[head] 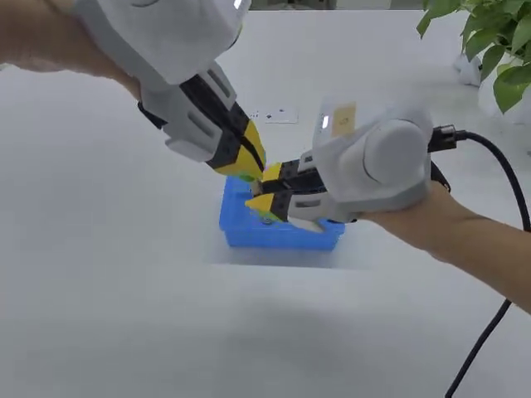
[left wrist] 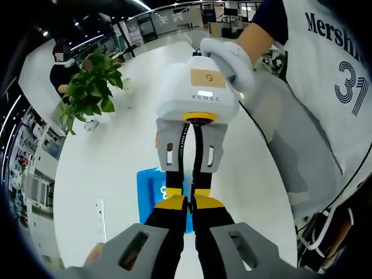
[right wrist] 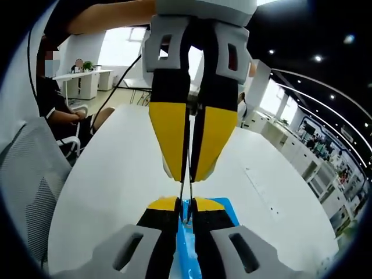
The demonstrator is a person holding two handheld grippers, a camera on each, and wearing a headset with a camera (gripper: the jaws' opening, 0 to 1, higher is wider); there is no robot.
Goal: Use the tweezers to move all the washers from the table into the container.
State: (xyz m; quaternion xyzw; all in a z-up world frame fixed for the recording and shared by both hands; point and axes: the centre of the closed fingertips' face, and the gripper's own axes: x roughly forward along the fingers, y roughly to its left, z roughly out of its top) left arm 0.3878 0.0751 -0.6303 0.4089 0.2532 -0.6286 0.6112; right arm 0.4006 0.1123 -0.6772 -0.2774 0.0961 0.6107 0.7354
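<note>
Hovering over the blue container point(head: 282, 236), the left gripper point(head: 249, 166) pinches the tweezers point(right wrist: 186, 192) tips-down into it while the right gripper point(head: 261, 196), jaws narrow, flanks the tips; washers are hidden, so a drop seems under way, but how many remain I cannot tell.

Open office, white desks point(right wrist: 81, 78), potted plant point(head: 498, 50)

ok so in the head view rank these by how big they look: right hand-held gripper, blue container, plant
1. right hand-held gripper: largest, but nearest the camera
2. blue container and plant: about alike; the plant is farther and cropped by the frame
</note>
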